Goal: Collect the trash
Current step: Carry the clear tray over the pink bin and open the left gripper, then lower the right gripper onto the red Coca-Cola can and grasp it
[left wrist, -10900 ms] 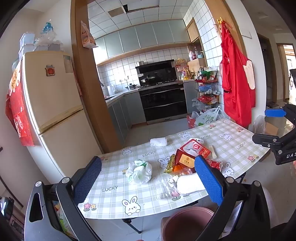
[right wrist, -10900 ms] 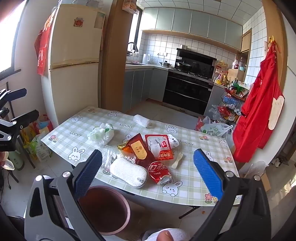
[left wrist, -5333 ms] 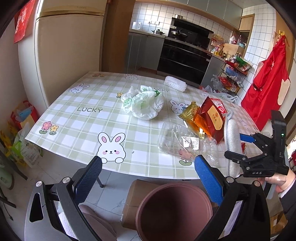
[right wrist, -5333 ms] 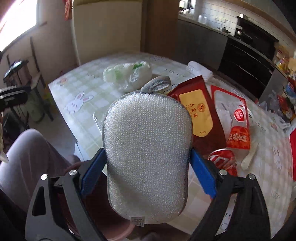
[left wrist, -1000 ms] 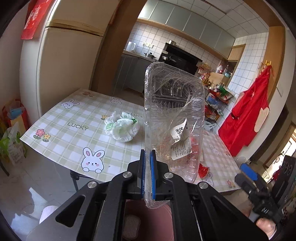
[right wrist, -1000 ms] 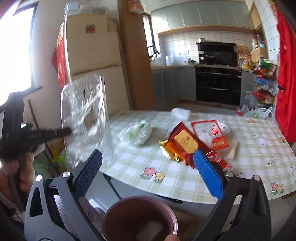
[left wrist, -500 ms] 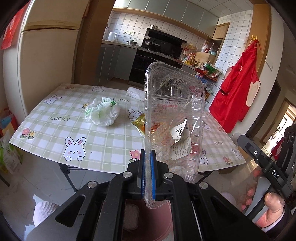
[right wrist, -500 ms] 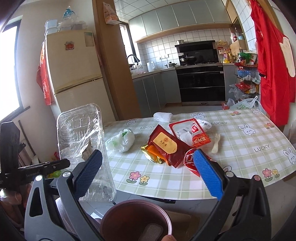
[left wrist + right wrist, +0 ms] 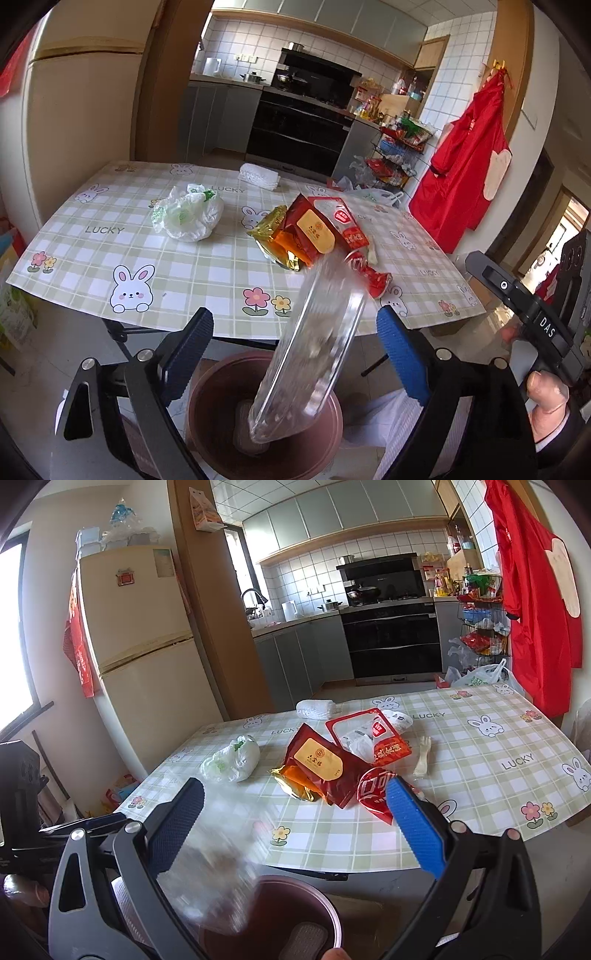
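Note:
My left gripper (image 9: 295, 347) is open. A clear plastic tray (image 9: 314, 350) is blurred with motion and slants down between the fingers, its lower end inside the maroon bin (image 9: 207, 424) below. It also shows as a blur in the right wrist view (image 9: 218, 878) over the bin (image 9: 325, 901), where a grey sponge (image 9: 306, 938) lies. My right gripper (image 9: 295, 834) is open and empty above the bin. On the table (image 9: 92, 251) lie a crumpled white-green bag (image 9: 188, 214), dark red and gold snack packets (image 9: 306, 232) and a red wrapper (image 9: 373, 273).
A white rolled cloth (image 9: 258, 175) lies at the table's far edge. A fridge (image 9: 140, 657) stands left, an oven (image 9: 391, 642) behind, a wire rack (image 9: 480, 627) and red apron (image 9: 532, 590) to the right. The right gripper's handle (image 9: 532, 314) shows at right.
My left gripper has opened and let go of the clear tray, which has tipped forward and is dropping into the bin. The right gripper stays open over the bin.

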{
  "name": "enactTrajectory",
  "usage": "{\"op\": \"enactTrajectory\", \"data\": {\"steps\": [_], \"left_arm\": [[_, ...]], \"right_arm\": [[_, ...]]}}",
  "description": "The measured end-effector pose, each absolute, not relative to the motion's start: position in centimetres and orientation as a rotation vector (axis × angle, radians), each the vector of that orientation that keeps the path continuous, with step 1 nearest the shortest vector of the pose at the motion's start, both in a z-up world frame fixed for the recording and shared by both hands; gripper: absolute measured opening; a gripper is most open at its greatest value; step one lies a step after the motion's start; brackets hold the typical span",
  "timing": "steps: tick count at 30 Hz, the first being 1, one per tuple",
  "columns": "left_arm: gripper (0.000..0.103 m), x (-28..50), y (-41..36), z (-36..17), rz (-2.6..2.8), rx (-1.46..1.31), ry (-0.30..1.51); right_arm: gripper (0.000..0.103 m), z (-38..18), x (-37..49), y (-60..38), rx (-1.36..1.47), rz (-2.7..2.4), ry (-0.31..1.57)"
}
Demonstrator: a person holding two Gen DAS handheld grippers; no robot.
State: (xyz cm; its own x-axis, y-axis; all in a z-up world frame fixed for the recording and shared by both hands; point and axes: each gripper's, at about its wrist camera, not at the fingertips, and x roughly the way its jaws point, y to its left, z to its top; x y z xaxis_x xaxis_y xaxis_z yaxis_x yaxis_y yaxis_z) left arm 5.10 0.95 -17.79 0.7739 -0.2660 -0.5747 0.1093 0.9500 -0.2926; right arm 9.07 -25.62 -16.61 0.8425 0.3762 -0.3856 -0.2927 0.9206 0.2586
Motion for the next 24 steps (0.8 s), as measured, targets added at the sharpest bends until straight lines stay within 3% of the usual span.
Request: {"op": "enactTrajectory", "data": {"steps": [8,24], "left_arm": [[0.097,5.2,2.6,-18.1,-0.107,-0.283,0.665],[0.097,5.3,3.3,-19.6,-0.061,-0.285,0.695]], "right_arm": [[0.097,-16.7,8.9,-25.6,0.193,0.356,0.452],[0.097,-18.2,9.5,-25.5,0.128,0.318,0.504]]}}
